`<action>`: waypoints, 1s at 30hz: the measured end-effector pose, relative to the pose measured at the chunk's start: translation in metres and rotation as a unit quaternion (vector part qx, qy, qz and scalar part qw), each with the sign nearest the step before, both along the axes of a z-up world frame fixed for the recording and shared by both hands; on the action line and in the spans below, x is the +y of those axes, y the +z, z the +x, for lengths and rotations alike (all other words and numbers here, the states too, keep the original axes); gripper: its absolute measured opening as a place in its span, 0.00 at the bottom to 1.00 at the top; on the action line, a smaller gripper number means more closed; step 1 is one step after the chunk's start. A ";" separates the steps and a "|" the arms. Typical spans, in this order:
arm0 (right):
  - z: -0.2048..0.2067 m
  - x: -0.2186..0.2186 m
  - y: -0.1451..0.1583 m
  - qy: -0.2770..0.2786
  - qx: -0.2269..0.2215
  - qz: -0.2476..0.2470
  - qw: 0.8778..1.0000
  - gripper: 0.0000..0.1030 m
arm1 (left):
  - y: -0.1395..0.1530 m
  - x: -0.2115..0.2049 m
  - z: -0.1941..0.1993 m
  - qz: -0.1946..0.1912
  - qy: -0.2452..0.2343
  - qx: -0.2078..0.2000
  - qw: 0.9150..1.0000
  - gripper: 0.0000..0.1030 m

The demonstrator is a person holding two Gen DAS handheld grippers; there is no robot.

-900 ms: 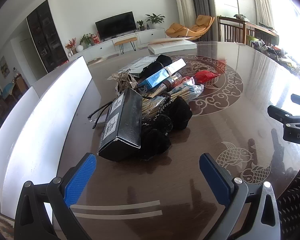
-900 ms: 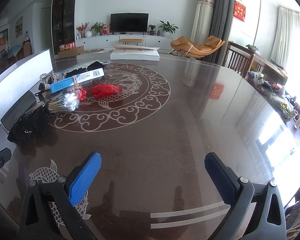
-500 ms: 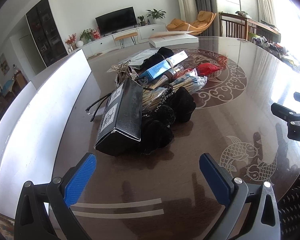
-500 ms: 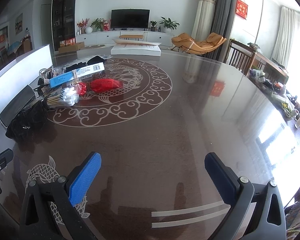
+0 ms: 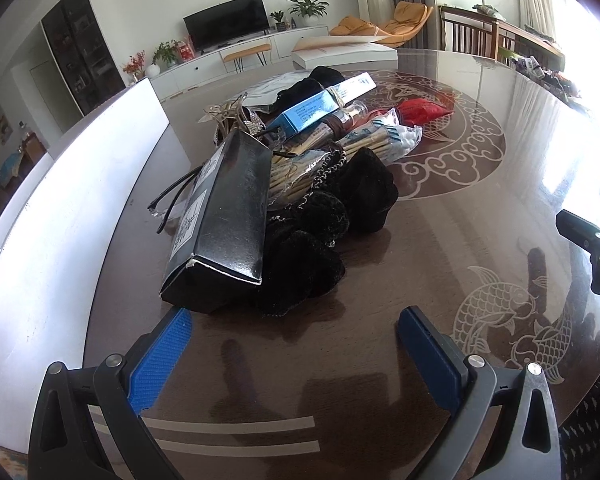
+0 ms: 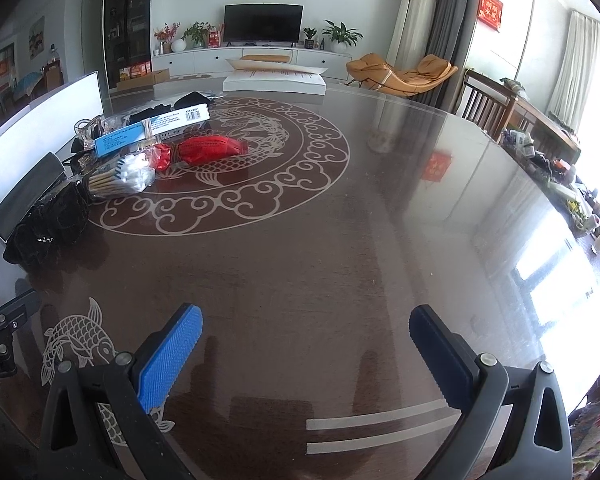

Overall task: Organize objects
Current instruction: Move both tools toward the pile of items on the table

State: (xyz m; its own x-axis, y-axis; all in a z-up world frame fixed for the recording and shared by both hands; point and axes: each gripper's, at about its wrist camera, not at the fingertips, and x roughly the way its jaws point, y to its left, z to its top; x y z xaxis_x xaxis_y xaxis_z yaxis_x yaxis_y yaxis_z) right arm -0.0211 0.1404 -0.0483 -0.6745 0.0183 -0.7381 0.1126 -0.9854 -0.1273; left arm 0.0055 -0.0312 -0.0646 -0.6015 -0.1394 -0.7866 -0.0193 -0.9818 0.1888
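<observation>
Just beyond left fingers [image 5: 162, 356]: black box [image 5: 224, 220].

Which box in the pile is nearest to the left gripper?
The black box: its near end lies just beyond the left gripper, while the blue box rests farther back on the pile.

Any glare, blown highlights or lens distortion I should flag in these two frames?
Left wrist view: window blown out at upper right, sheen on the table, black box sharp. Right wrist view: glare patch on the table's right side, strong fisheye bending at edges, dark vignette corners.
</observation>
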 end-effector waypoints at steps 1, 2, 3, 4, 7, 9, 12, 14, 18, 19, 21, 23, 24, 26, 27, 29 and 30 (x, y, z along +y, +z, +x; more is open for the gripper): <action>-0.001 0.000 -0.001 -0.001 -0.002 0.000 1.000 1.00 | 0.000 0.000 -0.002 0.000 0.000 0.003 1.000 1.00; -0.001 0.001 -0.002 -0.002 -0.005 -0.001 1.000 1.00 | 0.000 0.001 -0.004 0.001 0.001 0.004 1.000 1.00; -0.001 0.001 -0.003 -0.003 -0.007 -0.002 1.000 1.00 | 0.000 0.001 -0.007 0.001 0.003 0.003 1.000 1.00; -0.002 0.002 -0.004 -0.004 -0.010 -0.004 1.000 1.00 | 0.000 0.001 -0.010 0.004 0.004 0.001 1.000 1.00; -0.004 0.005 -0.006 -0.008 -0.018 -0.011 1.000 1.00 | -0.001 0.001 -0.018 0.008 0.008 -0.004 1.000 1.00; -0.005 0.006 -0.007 -0.010 -0.022 -0.016 1.000 1.00 | -0.001 0.002 -0.025 0.007 0.007 -0.006 1.000 1.00; -0.006 0.006 -0.011 -0.012 -0.031 -0.015 0.999 1.00 | -0.001 0.003 -0.034 0.004 -0.001 -0.006 1.000 1.00; -0.006 0.006 -0.014 -0.013 -0.033 -0.017 0.999 1.00 | -0.002 0.003 -0.041 0.004 -0.005 -0.006 1.000 1.00; -0.007 0.007 -0.016 -0.015 -0.037 -0.027 0.999 1.00 | -0.003 0.000 -0.057 0.022 -0.002 -0.009 1.000 1.00; -0.007 0.008 -0.016 -0.016 -0.039 -0.033 0.999 1.00 | -0.003 -0.001 -0.062 0.029 0.001 -0.012 1.000 1.00; -0.009 0.011 -0.018 -0.019 -0.043 -0.049 0.998 1.00 | -0.004 -0.003 -0.071 0.043 0.010 -0.015 0.999 1.00; -0.009 0.013 -0.019 -0.024 -0.042 -0.053 0.997 1.00 | -0.005 -0.005 -0.077 0.055 0.017 -0.017 0.998 1.00; -0.008 0.012 -0.019 -0.024 -0.041 -0.053 0.997 1.00 | -0.006 -0.005 -0.079 0.061 0.020 -0.017 0.998 1.00; -0.007 0.012 -0.019 -0.024 -0.038 -0.053 0.998 1.00 | -0.007 -0.006 -0.083 0.070 0.024 -0.017 0.997 1.00; -0.006 0.012 -0.019 -0.024 -0.037 -0.053 0.998 1.00 | -0.008 -0.007 -0.084 0.073 0.025 -0.018 0.997 1.00; -0.005 0.011 -0.019 -0.024 -0.034 -0.053 0.998 1.00 | -0.008 -0.008 -0.086 0.078 0.025 -0.020 0.996 1.00; -0.005 0.011 -0.019 -0.024 -0.033 -0.054 0.998 1.00 | -0.009 -0.009 -0.086 0.082 0.024 -0.021 0.996 1.00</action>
